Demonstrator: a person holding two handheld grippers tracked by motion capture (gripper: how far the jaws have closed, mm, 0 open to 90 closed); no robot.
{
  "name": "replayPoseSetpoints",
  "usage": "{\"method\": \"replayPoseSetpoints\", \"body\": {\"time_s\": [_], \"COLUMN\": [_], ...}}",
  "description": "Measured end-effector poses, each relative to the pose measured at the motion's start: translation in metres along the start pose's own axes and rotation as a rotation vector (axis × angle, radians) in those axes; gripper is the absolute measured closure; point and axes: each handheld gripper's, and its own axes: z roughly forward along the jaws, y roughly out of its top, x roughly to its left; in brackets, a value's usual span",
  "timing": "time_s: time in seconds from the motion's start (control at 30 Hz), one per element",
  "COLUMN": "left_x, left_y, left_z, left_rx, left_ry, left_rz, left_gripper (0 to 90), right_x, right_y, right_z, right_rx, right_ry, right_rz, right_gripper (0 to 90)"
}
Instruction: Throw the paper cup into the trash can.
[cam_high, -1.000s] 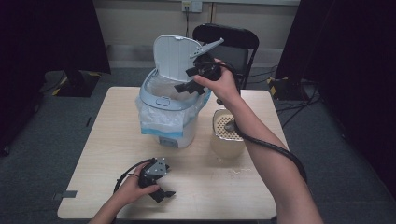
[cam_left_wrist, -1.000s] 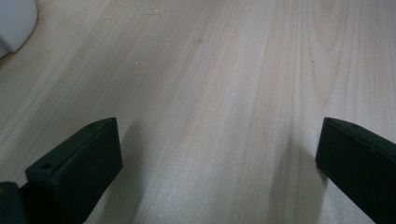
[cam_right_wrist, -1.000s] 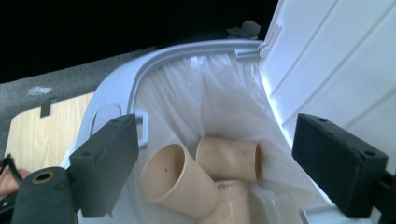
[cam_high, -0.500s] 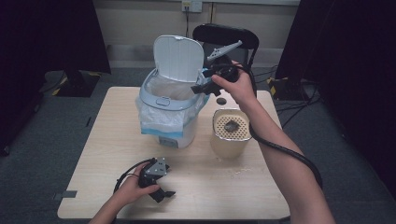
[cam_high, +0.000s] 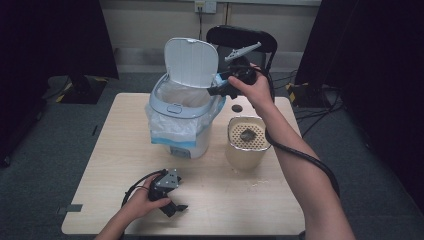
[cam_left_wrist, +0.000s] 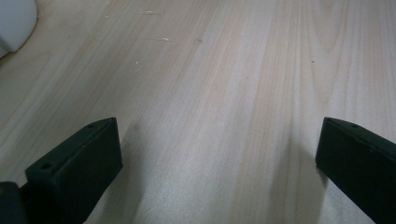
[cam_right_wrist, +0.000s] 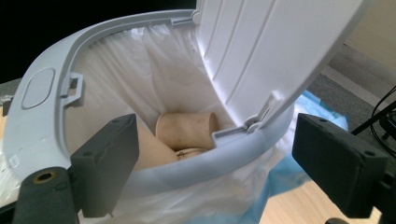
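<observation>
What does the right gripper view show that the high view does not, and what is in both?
Right gripper view alone: paper cups lying deep in the bin's white bag, and the open fingers of the right gripper with nothing between them.
High view alone: the whole table, the beige container with a perforated top, the left gripper resting on the table, and a black chair behind.
Both: the bin, its raised lid and its bag.
</observation>
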Motion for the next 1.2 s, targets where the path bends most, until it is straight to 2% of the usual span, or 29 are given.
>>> {"method": "replayPoseSetpoints", "body": {"time_s": [0.17, 0.33, 0.57, 0.67, 0.77, 0.9, 1.07, 1.2], "left_x": [0.000, 0.000, 0.000, 0.000, 0.000, 0.000, 0.000, -0.001], "left_y": [0.000, 0.000, 0.000, 0.000, 0.000, 0.000, 0.001, 0.000], "left_z": [0.000, 0.000, 0.000, 0.000, 0.000, 0.001, 0.000, 0.001], "left_rx": [-0.002, -0.004, -0.004, 0.001, -0.004, -0.004, 0.008, -0.010], "left_ry": [-0.005, -0.005, -0.006, -0.002, -0.005, -0.006, 0.000, 0.003], "left_rz": [0.001, 0.000, 0.003, 0.001, -0.001, -0.003, -0.001, -0.006], "left_gripper": [0.0, 0.0, 0.0, 0.0, 0.0, 0.0, 0.0, 0.0], "right_x": [-0.005, -0.006, -0.004, 0.001, 0.009, 0.018, 0.030, 0.039], "right_y": [0.007, 0.012, 0.014, 0.017, 0.021, 0.026, 0.025, 0.025], "right_z": [0.006, 0.009, 0.007, 0.004, 0.000, -0.004, -0.002, 0.000], "right_rx": [-0.022, -0.061, -0.065, -0.063, -0.070, -0.079, -0.046, -0.045], "right_ry": [0.003, 0.027, 0.041, 0.050, 0.035, 0.059, 0.071, 0.089], "right_rz": [-0.007, -0.005, -0.012, -0.036, -0.072, -0.085, -0.109, -0.117], "right_gripper": [14.6, 14.1, 14.2, 14.2, 13.8, 13.9, 13.7, 13.5]}}
